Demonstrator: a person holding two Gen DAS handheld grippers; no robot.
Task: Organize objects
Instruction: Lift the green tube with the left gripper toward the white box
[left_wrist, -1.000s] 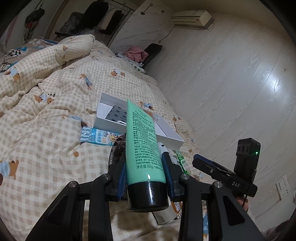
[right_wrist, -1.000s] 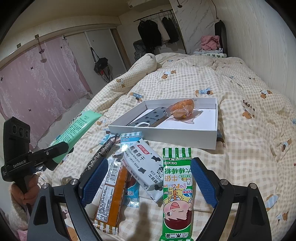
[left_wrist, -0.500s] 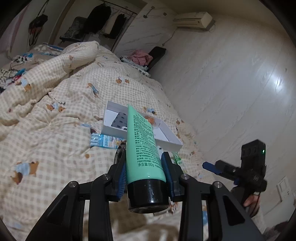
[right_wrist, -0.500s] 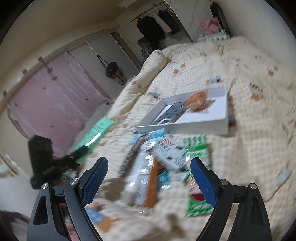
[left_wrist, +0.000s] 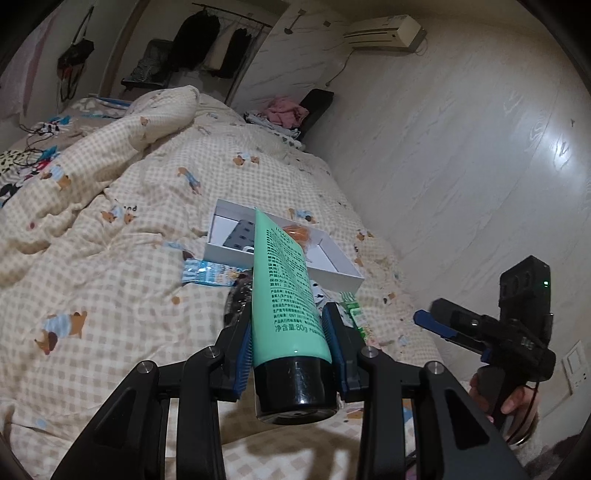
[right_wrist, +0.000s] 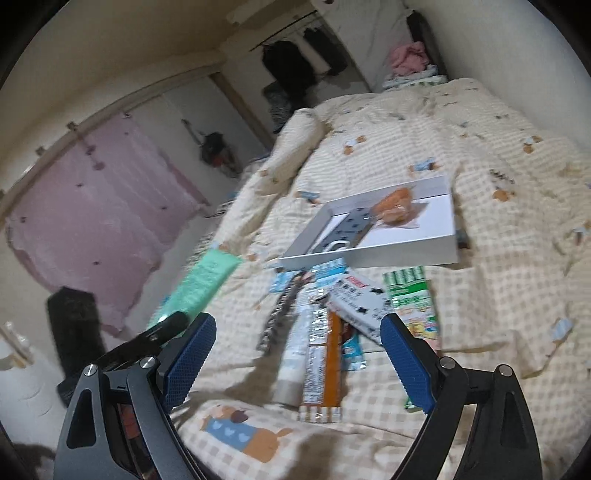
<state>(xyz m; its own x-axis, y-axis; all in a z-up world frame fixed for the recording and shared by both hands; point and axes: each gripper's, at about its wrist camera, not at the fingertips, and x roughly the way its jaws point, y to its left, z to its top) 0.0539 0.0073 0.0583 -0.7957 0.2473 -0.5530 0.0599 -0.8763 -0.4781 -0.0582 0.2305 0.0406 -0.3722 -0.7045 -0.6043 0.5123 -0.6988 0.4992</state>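
- Left wrist view: the left gripper (left_wrist: 291, 332) is clamped on a mint-green tube (left_wrist: 286, 295), its blue pads pressing the tube's sides just above the black cap (left_wrist: 295, 384). The cap end faces the camera and the flat crimped end points away, toward the box.
- The tube is held in the air above the bed (left_wrist: 110, 258), which is covered by a checked quilt with bear prints.
- Beyond the tube lies a shallow white box (left_wrist: 332, 273) on the quilt, holding a dark flat item and an orange wrapped item (left_wrist: 297, 232).
- A blue snack packet (left_wrist: 207, 273) lies just beside the near left corner of the box.
- At the right edge, the right gripper (left_wrist: 436, 321) shows from the side, held by a hand (left_wrist: 517, 402) above the edge of the bed.
- Right wrist view, somewhat blurred: the right gripper (right_wrist: 295, 354) stands wide apart with nothing between its blue pads.
- Below it, a cluster of packets lies on the quilt: a white tube (right_wrist: 295, 354), an orange-striped stick packet (right_wrist: 325, 369), a white packet with black spots (right_wrist: 358, 302) and a green-and-white candy packet (right_wrist: 413, 299).
- The white box (right_wrist: 369, 254) sits just behind that cluster, with the orange item (right_wrist: 395, 203) and a dark spotted item (right_wrist: 343, 229) inside.
- The mint-green tube (right_wrist: 199, 288) appears at the left, held in the left gripper, beside the cluster and apart from the box.
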